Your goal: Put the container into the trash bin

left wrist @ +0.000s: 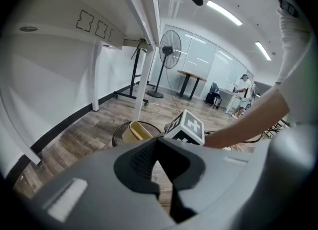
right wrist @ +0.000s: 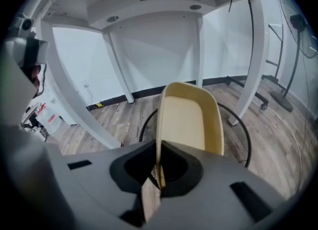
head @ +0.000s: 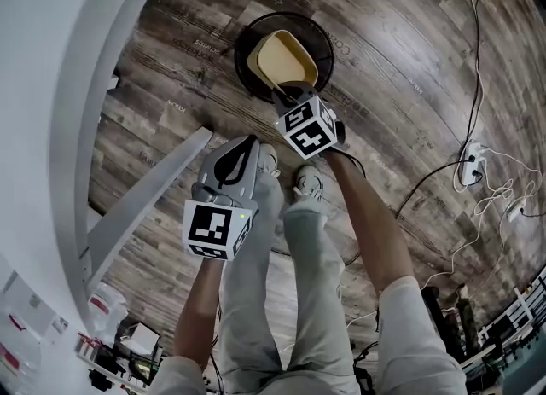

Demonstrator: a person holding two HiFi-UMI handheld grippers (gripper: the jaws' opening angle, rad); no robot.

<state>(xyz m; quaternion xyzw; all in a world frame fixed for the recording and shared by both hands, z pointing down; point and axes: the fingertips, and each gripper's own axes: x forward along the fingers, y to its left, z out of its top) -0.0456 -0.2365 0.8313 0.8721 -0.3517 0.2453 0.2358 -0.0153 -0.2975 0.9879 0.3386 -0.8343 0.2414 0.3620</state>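
Nearly there — holding the yellow container (head: 284, 58) by its rim, pinched between the right gripper's (head: 294, 93) jaws, over the mouth of the black trash bin (head: 328, 42) at twelve o'clock, with the left gripper (head: 242, 156) at seven o'clock (jaws pressed together, empty). Next, likely: spread the right jaws and drop it in.

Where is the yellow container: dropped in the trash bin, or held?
Held, not yet dropped. The right gripper grips the container by its rim, over the mouth of the trash bin.

trash bin (head: 247, 35) partly behind container (head: 286, 59), bin's depth perhaps unclear
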